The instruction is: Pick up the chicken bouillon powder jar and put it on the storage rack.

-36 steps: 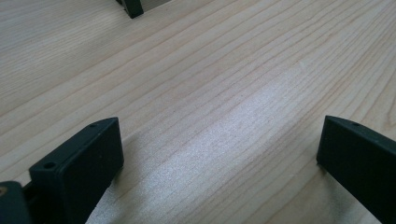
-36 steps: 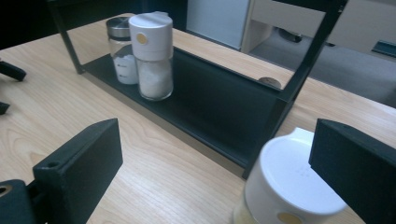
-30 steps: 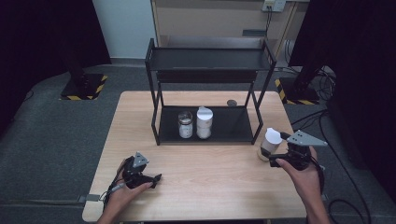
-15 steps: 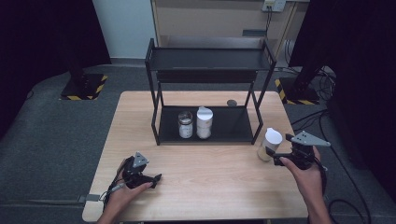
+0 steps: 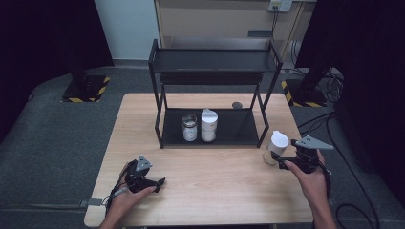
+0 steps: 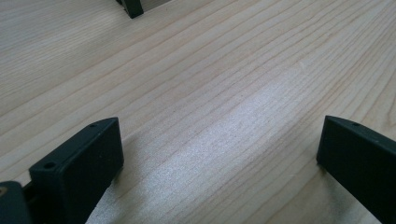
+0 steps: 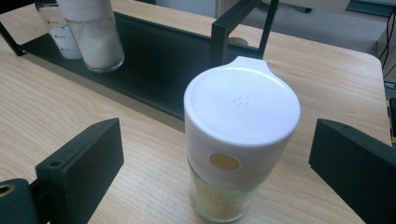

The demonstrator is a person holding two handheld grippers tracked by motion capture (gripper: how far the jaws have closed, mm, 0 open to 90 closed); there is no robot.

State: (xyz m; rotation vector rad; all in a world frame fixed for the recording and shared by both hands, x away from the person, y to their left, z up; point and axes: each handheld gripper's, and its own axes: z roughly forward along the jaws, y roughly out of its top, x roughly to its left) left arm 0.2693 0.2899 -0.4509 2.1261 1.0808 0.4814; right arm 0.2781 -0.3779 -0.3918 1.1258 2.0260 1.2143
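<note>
A glass jar with a white flip lid [image 5: 277, 144] and yellowish contents stands on the wooden table [image 5: 215, 191], right of the black two-shelf rack [image 5: 210, 62]. My right gripper [image 5: 281, 161] is at its near side, open. In the right gripper view the jar [image 7: 240, 140] stands upright between the wide-spread jaws, touching neither of them. My left gripper [image 5: 160, 182] rests low at the table's front left, open, with only bare wood [image 6: 219, 93] between its jaws. Two jars stand on the rack's lower shelf, a clear one [image 5: 189, 128] and a white-lidded one [image 5: 208, 125].
A small dark round object [image 5: 237, 105] lies on the table behind the rack's right side. The rack's right front post [image 7: 224, 32] rises just beyond the jar. Dark floor, cables and black stands surround the table.
My right gripper has shifted slightly to the right and nearer the table's front beside the jar. The jar and the left gripper have stayed put.
</note>
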